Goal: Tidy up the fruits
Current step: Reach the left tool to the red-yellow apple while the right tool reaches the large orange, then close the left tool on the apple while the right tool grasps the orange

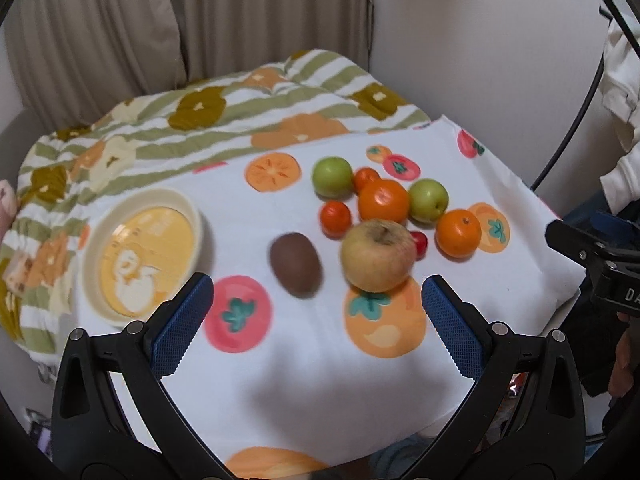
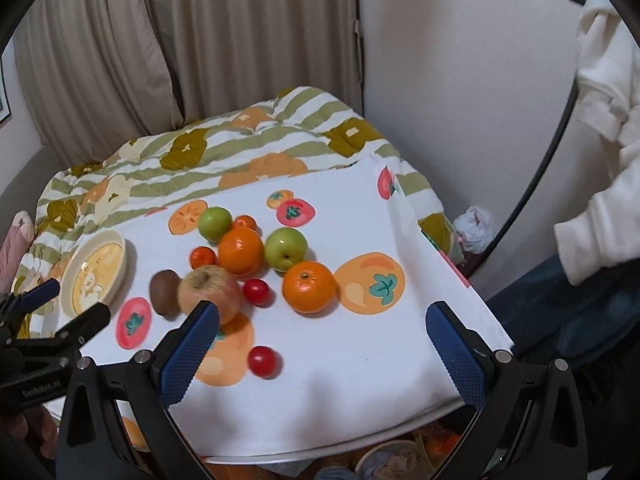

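A cluster of fruit lies on the white fruit-print cloth (image 1: pixel 320 368): a kiwi (image 1: pixel 295 263), a big yellowish apple (image 1: pixel 378 255), two green apples (image 1: pixel 332 177) (image 1: pixel 427 200), two oranges (image 1: pixel 383 199) (image 1: pixel 458 233), small tangerines (image 1: pixel 335 219) and a red cherry tomato (image 1: pixel 420 243). A cream bowl (image 1: pixel 96 248) stands empty at the left. In the right wrist view I see the same kiwi (image 2: pixel 165 287), apple (image 2: pixel 209 291), bowl (image 2: pixel 68 280) and a separate red tomato (image 2: pixel 263 361). My left gripper (image 1: pixel 318 320) is open just before the kiwi and apple. My right gripper (image 2: pixel 322 350) is open above the cloth.
A striped flowered quilt (image 1: pixel 200 120) lies behind the cloth, with curtains and a white wall beyond. The cloth's right edge (image 2: pixel 460 272) drops off; a person in a white sleeve (image 2: pixel 600 160) is at the right. The left gripper's body shows at the right wrist view's left edge (image 2: pixel 40 344).
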The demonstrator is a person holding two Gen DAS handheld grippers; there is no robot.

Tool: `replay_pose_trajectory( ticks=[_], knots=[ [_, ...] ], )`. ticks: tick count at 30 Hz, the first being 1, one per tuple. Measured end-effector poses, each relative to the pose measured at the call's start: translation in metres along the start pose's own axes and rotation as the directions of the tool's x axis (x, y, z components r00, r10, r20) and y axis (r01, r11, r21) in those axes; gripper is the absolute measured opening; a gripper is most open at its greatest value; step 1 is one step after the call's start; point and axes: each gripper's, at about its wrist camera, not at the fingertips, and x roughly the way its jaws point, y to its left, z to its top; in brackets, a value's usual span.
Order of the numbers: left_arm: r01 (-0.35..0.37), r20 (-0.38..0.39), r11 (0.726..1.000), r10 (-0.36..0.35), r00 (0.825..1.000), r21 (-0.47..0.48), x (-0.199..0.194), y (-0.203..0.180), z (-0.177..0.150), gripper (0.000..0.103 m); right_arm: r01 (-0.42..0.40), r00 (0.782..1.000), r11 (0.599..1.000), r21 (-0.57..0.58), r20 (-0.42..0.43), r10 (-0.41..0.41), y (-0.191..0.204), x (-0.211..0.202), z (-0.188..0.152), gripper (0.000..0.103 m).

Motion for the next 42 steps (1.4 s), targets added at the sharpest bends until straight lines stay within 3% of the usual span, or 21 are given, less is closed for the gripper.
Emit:
replay_pose_trajectory(
  ticks=[10, 16, 29, 33, 42],
  knots=[
    [-0.035, -0.046, 0.999, 0.034, 0.998, -0.017, 0.055, -0.045, -0.003, 0.103, -0.108, 0.992, 0.986, -0.126, -0.072, 0.099, -0.022, 0.059, 0.002, 0.103],
    [-0.067, -0.073, 0.997, 0.064, 0.995, -0.035, 0.079, -0.054, -0.001, 0.101, -0.165, 0.984, 0.963, -0.212, -0.105, 0.146, -0.026, 0.086, 0.0, 0.103],
    [-0.113, -0.121, 0.992, 0.106, 0.987, -0.051, 0.115, -0.059, 0.003, 0.088, -0.275, 0.955, 0.923, -0.268, -0.187, 0.231, -0.023, 0.125, 0.006, 0.089],
    [-0.11, -0.136, 0.993, 0.104, 0.985, -0.033, 0.123, -0.061, 0.004, 0.082, -0.309, 0.944, 0.91, -0.276, -0.209, 0.257, -0.019, 0.132, 0.006, 0.08],
    [-0.09, -0.122, 0.996, 0.088, 0.989, -0.013, 0.126, -0.06, 0.003, 0.081, -0.358, 0.923, 0.894, -0.27, -0.245, 0.296, -0.014, 0.147, 0.008, 0.069]
  ],
)
